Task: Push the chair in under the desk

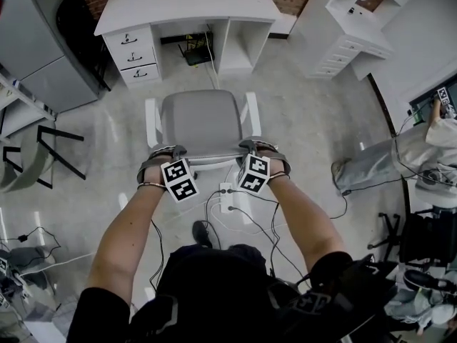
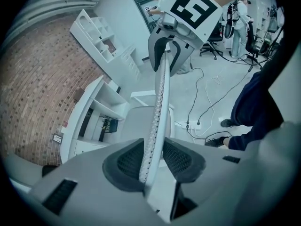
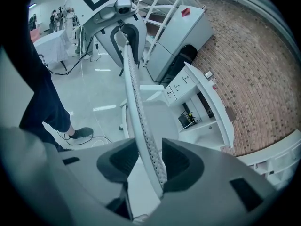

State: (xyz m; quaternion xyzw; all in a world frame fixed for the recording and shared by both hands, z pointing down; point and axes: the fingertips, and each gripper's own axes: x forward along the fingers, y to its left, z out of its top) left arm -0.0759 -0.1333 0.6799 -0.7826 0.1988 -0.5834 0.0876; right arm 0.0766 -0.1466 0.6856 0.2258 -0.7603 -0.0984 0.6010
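A chair with a grey seat [image 1: 200,123] and white frame stands on the floor, facing the white desk [image 1: 187,6], a short gap away from it. My left gripper [image 1: 163,154] and right gripper [image 1: 257,148] sit on the two ends of the backrest's top edge. In the left gripper view the thin white mesh backrest [image 2: 160,93] runs between the dark pads, and that gripper [image 2: 153,161] is shut on it. The right gripper view shows the same: the backrest [image 3: 133,88] passes between the pads, with that gripper [image 3: 149,161] shut on it.
A power strip [image 1: 227,197] and loose cables lie on the floor behind the chair. A grey cabinet [image 1: 43,48] stands left of the desk, a white drawer unit [image 1: 350,38] right of it. A black box [image 1: 198,51] sits under the desk. Someone's legs [image 1: 385,159] stretch in from the right.
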